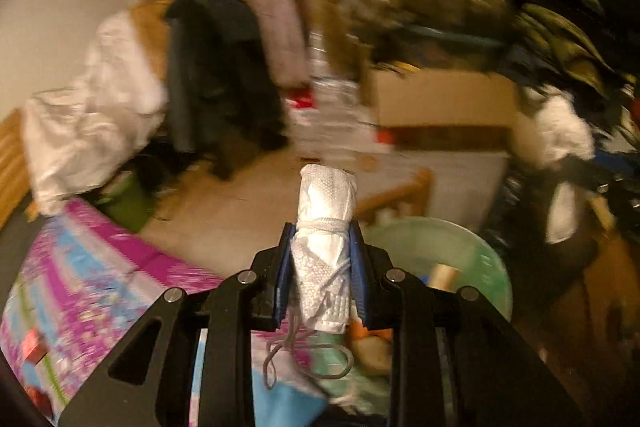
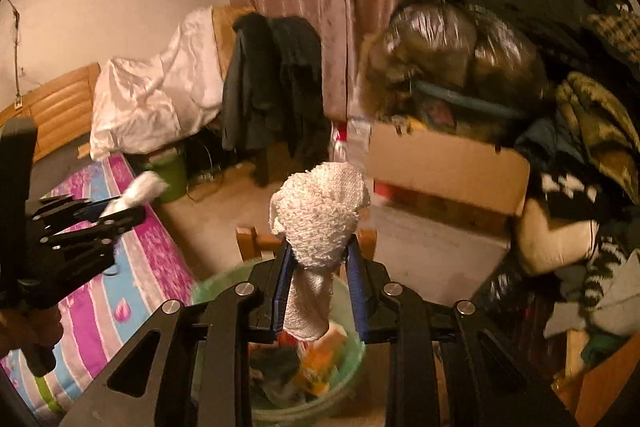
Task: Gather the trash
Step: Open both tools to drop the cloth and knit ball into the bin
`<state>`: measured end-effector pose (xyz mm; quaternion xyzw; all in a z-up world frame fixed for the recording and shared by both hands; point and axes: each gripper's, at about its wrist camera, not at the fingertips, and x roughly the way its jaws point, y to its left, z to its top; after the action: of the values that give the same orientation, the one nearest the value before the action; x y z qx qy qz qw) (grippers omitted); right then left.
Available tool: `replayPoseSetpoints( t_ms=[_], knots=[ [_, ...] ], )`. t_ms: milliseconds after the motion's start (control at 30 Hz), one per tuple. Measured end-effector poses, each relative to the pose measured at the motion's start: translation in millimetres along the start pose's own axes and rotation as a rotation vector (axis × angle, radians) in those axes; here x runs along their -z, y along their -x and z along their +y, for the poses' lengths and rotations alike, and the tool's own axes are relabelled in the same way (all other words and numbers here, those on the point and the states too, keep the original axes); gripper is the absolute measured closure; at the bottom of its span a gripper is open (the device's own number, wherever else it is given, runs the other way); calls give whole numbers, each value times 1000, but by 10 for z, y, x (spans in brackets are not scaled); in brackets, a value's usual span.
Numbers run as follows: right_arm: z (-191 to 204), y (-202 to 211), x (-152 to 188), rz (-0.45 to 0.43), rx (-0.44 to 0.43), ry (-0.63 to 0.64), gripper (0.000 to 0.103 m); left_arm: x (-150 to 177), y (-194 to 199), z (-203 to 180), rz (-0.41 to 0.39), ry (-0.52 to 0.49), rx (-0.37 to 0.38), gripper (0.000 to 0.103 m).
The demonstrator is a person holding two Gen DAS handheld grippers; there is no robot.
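My left gripper (image 1: 322,247) is shut on a rolled white face mask (image 1: 326,223) with its strings wound round it and a loop hanging below. It hovers at the left edge of a green trash bin (image 1: 472,251) that holds some rubbish. My right gripper (image 2: 318,259) is shut on a rolled white cloth wad (image 2: 320,215), held upright right above the same green trash bin (image 2: 216,287), where orange packaging and other trash lie. In the right wrist view, the left gripper (image 2: 120,205) shows at the left over the bed, with the white mask (image 2: 140,191) in it.
A pink and blue bedspread (image 2: 140,267) lies at the left. A cardboard box (image 2: 448,167) with a dark plastic bag (image 2: 460,43) on it stands behind the bin. Dark clothes hang on a chair (image 2: 276,83). A heap of clothes (image 2: 580,147) fills the right. A small green bucket (image 2: 172,175) stands by the bed.
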<state>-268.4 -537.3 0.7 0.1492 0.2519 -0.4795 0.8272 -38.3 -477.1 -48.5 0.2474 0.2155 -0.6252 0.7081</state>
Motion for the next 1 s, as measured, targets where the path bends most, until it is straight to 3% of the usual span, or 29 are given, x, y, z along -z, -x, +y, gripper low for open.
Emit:
replayPoseSetpoints(
  t_ms=[100, 267, 333, 367, 400, 500, 667, 700, 767, 867, 1000],
  knots=[
    [-9, -183, 132, 70, -22, -3, 76, 137, -213, -190, 65, -46, 81, 78],
    [93, -402, 339, 129, -76, -25, 73, 338, -513, -374, 133, -89, 128, 76],
    [84, -509, 410, 134, -91, -49, 60, 368, -564, -395, 153, -92, 143, 60],
    [86, -522, 421, 130, -93, -53, 58, 380, -577, -375, 159, -92, 112, 35],
    [87, -549, 447, 128, -94, -59, 58, 392, -580, -365, 151, -89, 96, 30],
    [114, -560, 492, 121, -68, -53, 58, 387, -519, -323, 136, -91, 82, 30],
    [182, -346, 564, 11, 3, -41, 54, 333, -297, -320, 72, -77, 91, 30],
    [197, -285, 576, -17, 24, -31, 50, 338, -251, -332, 60, -77, 100, 29],
    [232, -114, 606, -100, 105, -10, 29, 356, -141, -354, 33, -84, 110, 25],
    [247, 141, 700, -234, 197, -25, 21, 411, 27, -361, -7, -87, 115, 23],
    [211, 322, 847, -288, 256, -81, 10, 512, 218, -275, -30, -35, 154, 23]
  ],
)
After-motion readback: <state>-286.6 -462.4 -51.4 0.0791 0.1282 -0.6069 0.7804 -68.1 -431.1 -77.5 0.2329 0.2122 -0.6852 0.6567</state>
